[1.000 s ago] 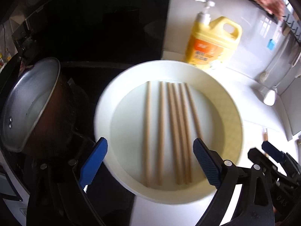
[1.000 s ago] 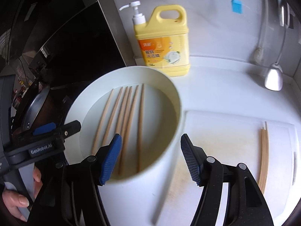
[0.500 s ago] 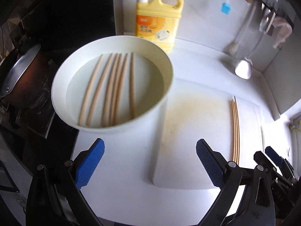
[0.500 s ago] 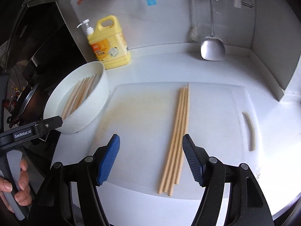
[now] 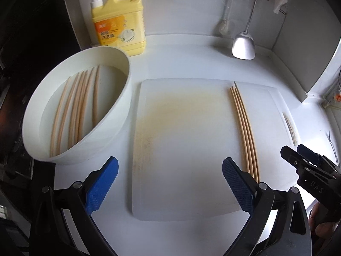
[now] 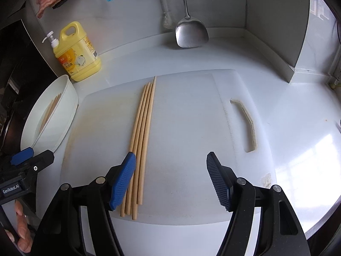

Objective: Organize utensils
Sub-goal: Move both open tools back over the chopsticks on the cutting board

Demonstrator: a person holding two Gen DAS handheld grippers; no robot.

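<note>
Both claws wide and empty: left gripper (image 5: 169,181), right gripper (image 6: 170,179). Four chopsticks (image 6: 141,143) lie bundled on cutting board (image 6: 191,128), more in white bowl (image 5: 74,115) (water inside, looks like). Risk: round sticks roll or scatter if pinched off-centre.

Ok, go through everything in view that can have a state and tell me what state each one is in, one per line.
Left gripper: open, empty, over the cutting board.
Right gripper: open, empty, beside the board's chopsticks.
Chopsticks on the cutting board: four, lying side by side.
Chopsticks in the bowl: lying loose, roughly parallel.
White bowl: upright on the counter.
Cutting board: flat, stained yellowish.
Detergent bottle: upright, pump on.
Metal spatula: propped against the wall.
</note>
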